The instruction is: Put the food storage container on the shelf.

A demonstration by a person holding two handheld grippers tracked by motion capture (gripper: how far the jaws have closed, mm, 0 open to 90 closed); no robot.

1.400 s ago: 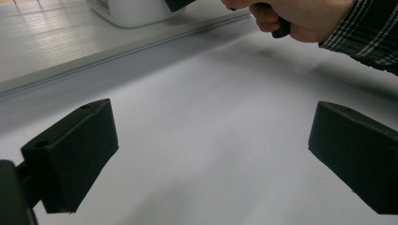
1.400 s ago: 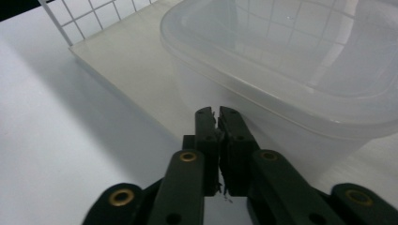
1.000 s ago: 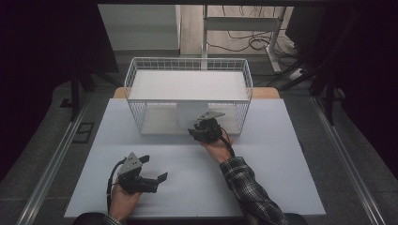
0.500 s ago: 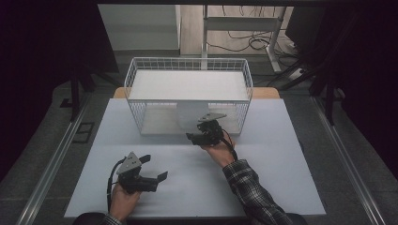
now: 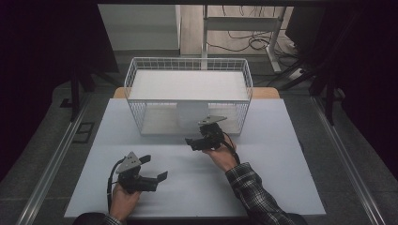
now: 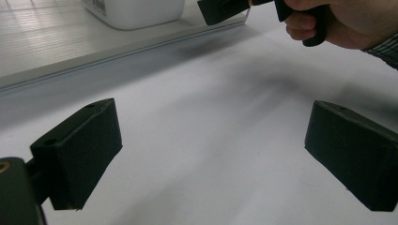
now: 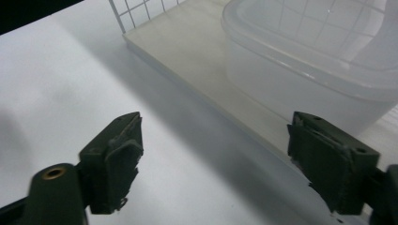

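The right claw (image 5: pixel 199 140) sits just in front of the wire basket (image 5: pixel 187 65) on the white counter (image 5: pixel 281 187). Its jaws have just been opening and now stand wide apart with nothing between them. A see-through plastic tub (image 7: pixel 300 61) sits inside the basket, on the basket's floor, close ahead of this claw but not touching it. The left claw (image 5: pixel 157 168) rests nearer the person, well apart from the basket, also open wide and holding nothing.
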